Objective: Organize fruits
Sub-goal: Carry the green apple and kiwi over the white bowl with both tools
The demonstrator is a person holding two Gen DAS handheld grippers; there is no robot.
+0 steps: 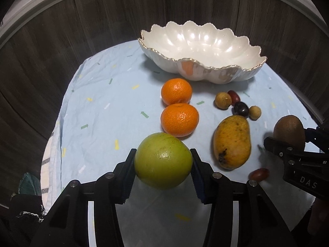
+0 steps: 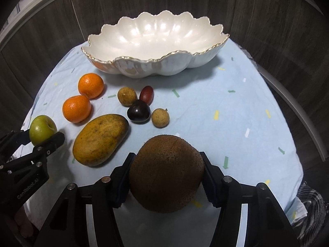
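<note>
The left gripper [image 1: 163, 160] has its jaws closed on a green apple [image 1: 163, 160], with one pad on each side of the fruit, so the round shape sits between them and cannot roll away. The right gripper [image 2: 166, 173] grips a brown kiwi [image 2: 166, 173] in the same way, across its width. Both fruits are at the near edge of the worktop [image 2: 236, 111], which is covered with a light blue cloth, and I cannot tell if they are already lifted from it or rest on it. The white shell-shaped bowl [image 2: 144, 41] stands at the far side and is empty inside, so I judge it is the place where the fruits must go, and the task is only at its beginning. Between the grippers and the bowl lie two oranges [image 1: 176, 91], touching each other, a yellow mango [image 1: 232, 142], and a small group of two pale round fruits, a red one and a dark plum [image 2: 138, 111] close together. One more small red fruit [image 1: 259, 174] lies near the right gripper. The carried fruits probably need to go over these to reach the bowl.
</note>
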